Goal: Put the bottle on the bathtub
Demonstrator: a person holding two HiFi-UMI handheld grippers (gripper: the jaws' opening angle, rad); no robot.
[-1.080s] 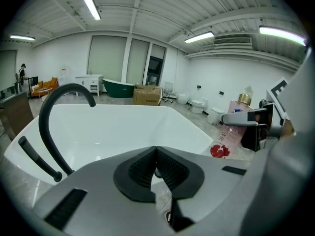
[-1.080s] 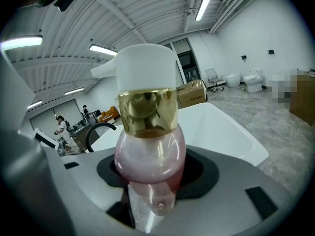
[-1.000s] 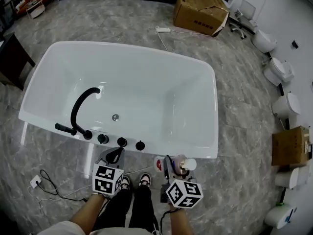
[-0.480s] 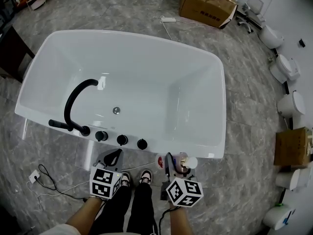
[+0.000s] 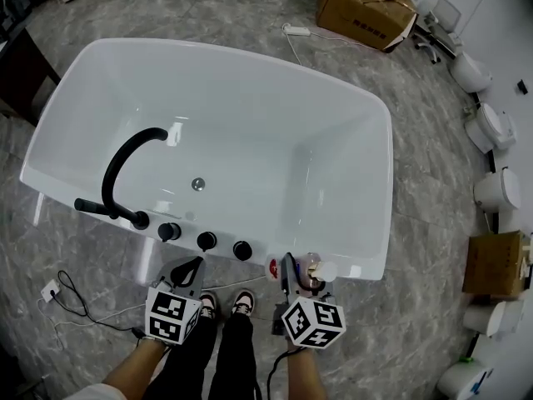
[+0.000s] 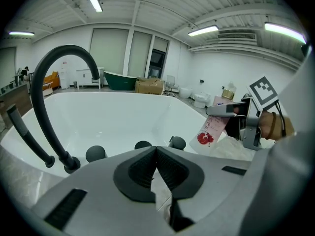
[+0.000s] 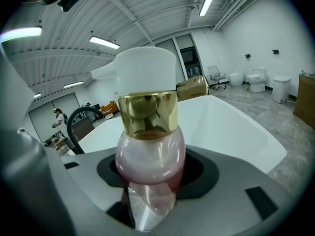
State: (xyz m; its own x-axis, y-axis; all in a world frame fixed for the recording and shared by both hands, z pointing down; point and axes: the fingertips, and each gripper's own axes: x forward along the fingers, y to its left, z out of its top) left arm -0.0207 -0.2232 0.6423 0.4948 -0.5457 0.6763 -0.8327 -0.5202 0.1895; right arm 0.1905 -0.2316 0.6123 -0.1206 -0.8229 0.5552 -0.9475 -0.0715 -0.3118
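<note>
Lowered since a second before, the right gripper (image 5: 301, 282) clamped the bottle (image 7: 149, 156) round its pink shoulder, just over the bathtub (image 5: 371, 261) near rim (left gripper (image 5: 188, 270) closed on nothing). It looked rigid, slick and top-heavy under its pump (image 7: 142, 65); gripping below the gold collar (image 7: 147, 113) seemed soundest.

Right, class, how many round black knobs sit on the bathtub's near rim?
3: left knob beside the black faucet, middle knob, right knob nearest the pump bottle. None looks hidden.
</note>
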